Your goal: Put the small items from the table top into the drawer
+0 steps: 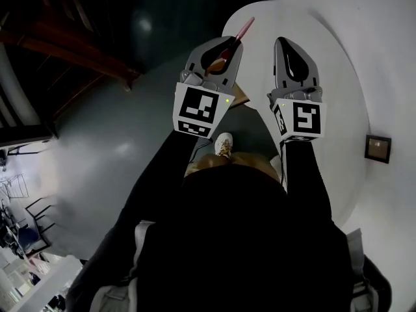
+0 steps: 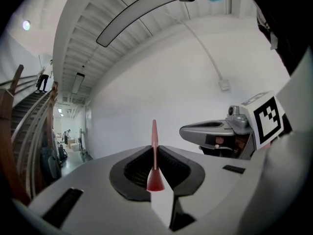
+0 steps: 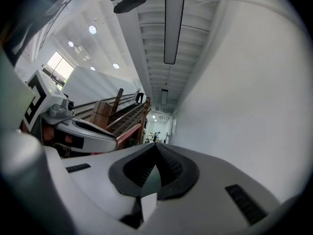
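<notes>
My left gripper (image 1: 221,49) is shut on a slim pink stick-like item (image 1: 244,27), whose pointed end sticks out past the fingertips over the edge of the white round table (image 1: 338,77). In the left gripper view the pink item (image 2: 154,136) stands pinched between the dark pads of my left gripper (image 2: 154,151). My right gripper (image 1: 290,49) hovers beside it over the table, shut with nothing in it. The right gripper view shows my right gripper (image 3: 156,148) with its tips touching, and the left gripper (image 3: 83,129) off to the left. No drawer shows clearly.
A small dark square framed object (image 1: 377,148) lies on the table at the right. A brown edge (image 1: 239,99) shows under the table near the left gripper. A person's shoe (image 1: 223,144) rests on the grey floor below. A wooden staircase (image 1: 71,41) runs at the upper left.
</notes>
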